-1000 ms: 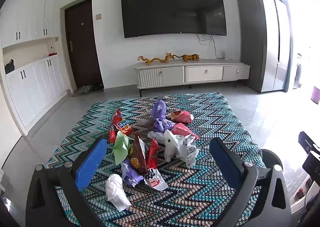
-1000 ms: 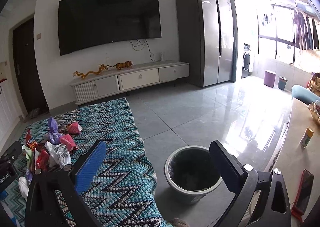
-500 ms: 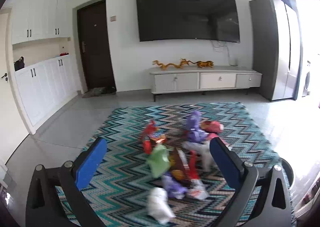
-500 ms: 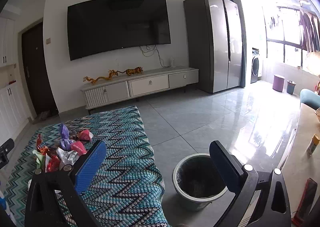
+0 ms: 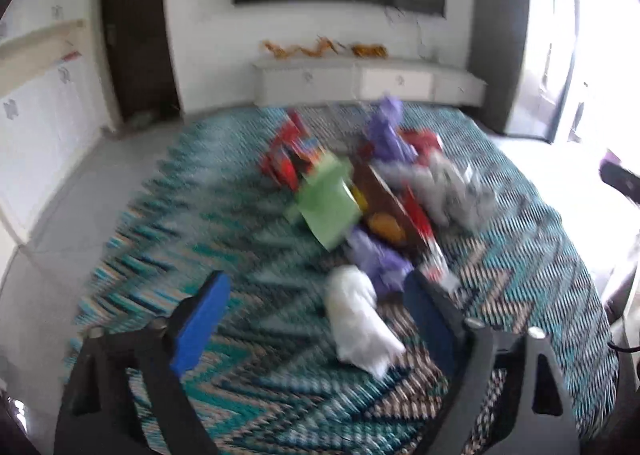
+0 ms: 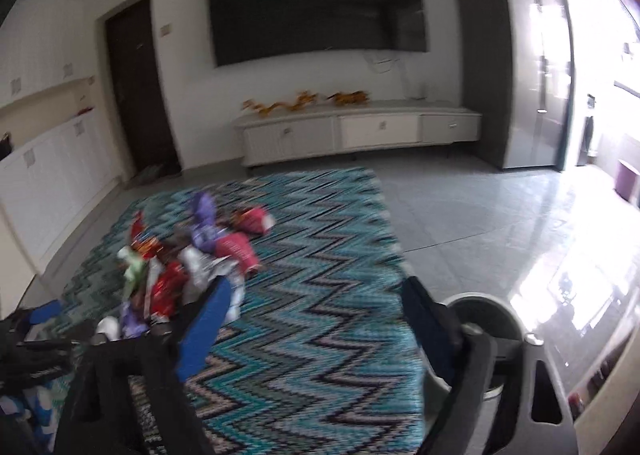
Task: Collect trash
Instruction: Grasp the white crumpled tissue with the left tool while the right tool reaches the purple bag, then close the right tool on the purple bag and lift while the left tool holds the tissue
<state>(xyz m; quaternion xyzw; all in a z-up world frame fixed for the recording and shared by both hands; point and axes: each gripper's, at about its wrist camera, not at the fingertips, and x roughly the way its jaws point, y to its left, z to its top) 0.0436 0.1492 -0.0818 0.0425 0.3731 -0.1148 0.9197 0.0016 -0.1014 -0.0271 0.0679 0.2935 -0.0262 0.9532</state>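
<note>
A pile of trash lies on the zigzag rug [image 5: 224,223]: a green wrapper [image 5: 328,203], purple bags [image 5: 386,131], red wrappers [image 5: 286,159], a silvery wrapper [image 5: 452,191] and a white paper wad [image 5: 360,323]. My left gripper [image 5: 316,287] hangs low over the pile's near edge, its jaws closing. The wad lies between them near the right finger, and the pads are off it. My right gripper [image 6: 316,287] is over bare rug right of the pile [image 6: 192,255]; its jaws are closing on nothing. A grey bin [image 6: 484,311] stands on the tiles, partly hidden by its right finger.
A white TV cabinet [image 6: 360,131] and a wall TV [image 6: 316,3] stand beyond the rug, a tall grey fridge [image 6: 516,67] at right, a dark door [image 6: 136,87] and white cupboards [image 6: 52,175] at left. Glossy tiled floor [image 6: 500,223] surrounds the rug.
The left gripper came down and closer to the pile, so the white wad now sits between its fingers. The right gripper swung left toward the pile. Both pairs of jaws stand narrower.
</note>
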